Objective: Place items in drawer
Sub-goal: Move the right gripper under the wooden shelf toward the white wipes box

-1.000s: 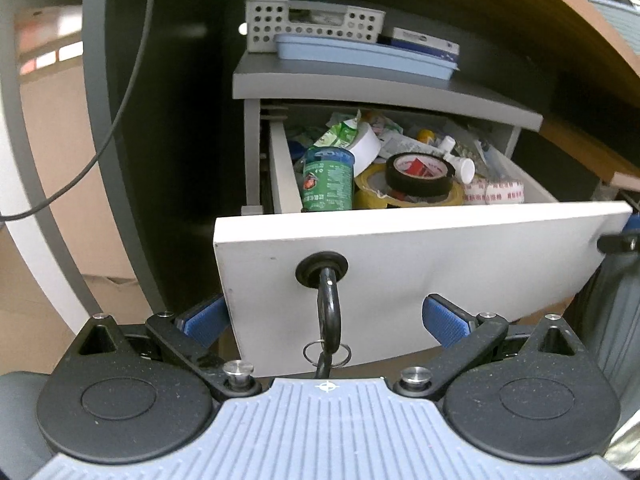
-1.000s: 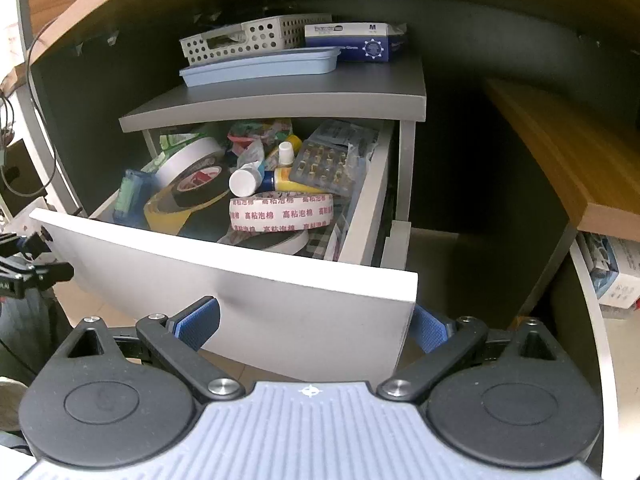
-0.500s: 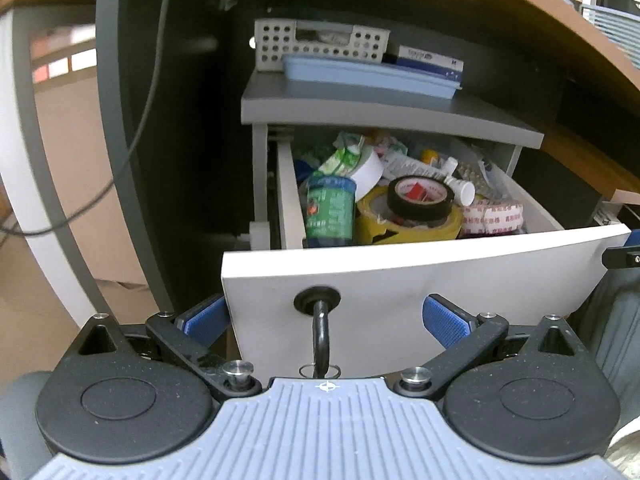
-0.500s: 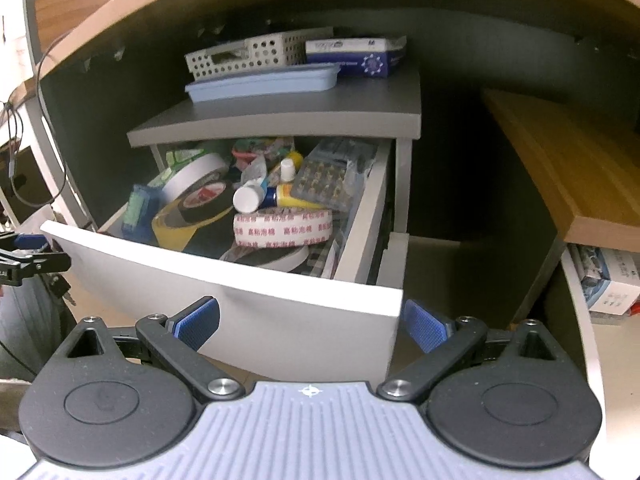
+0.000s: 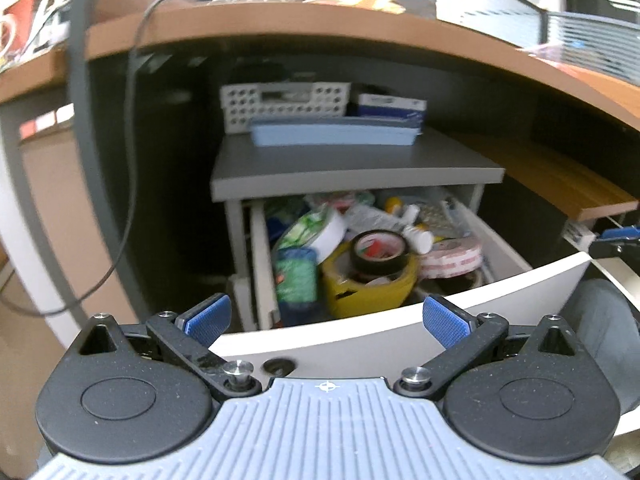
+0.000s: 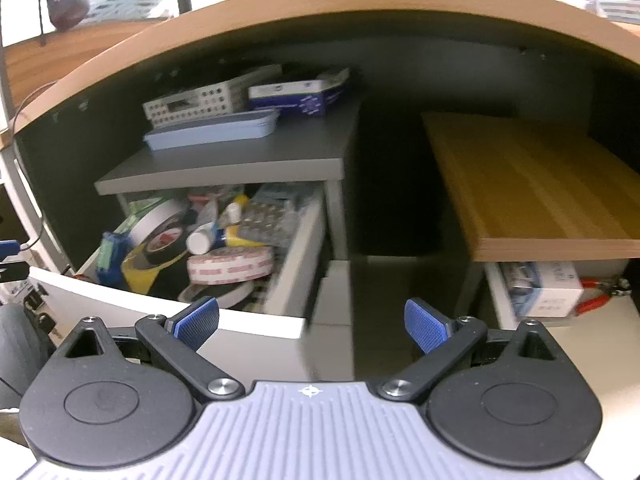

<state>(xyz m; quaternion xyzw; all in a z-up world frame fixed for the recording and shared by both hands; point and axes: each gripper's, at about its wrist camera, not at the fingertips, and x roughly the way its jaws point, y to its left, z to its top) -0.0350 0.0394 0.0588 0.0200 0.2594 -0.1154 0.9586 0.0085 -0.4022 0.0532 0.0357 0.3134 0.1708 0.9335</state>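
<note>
Under the desk, dim kneehole, gray pedestal cabinet with a perforated basket and blue tray on top. Both views motion-blurred.

The drawer is pulled out, its white front running left to right just ahead of my left hand-held gripper. Inside, packed: black tape roll on a yellow roll, a green can at the left wall, foam tape toward the right, small bottles behind.

Left hand-held gripper: fingers spread wide, nothing between them, straddling the top edge of the front without visibly touching it. The open bin lies straight ahead and slightly below.

Right hand-held gripper: also released and empty, set at the drawer's right corner, bin ahead and to its left. The left is nearer the middle.

Judgement: no item in either grip, so the next move is either fetching one or pushing the front shut along its slide axis.
</note>
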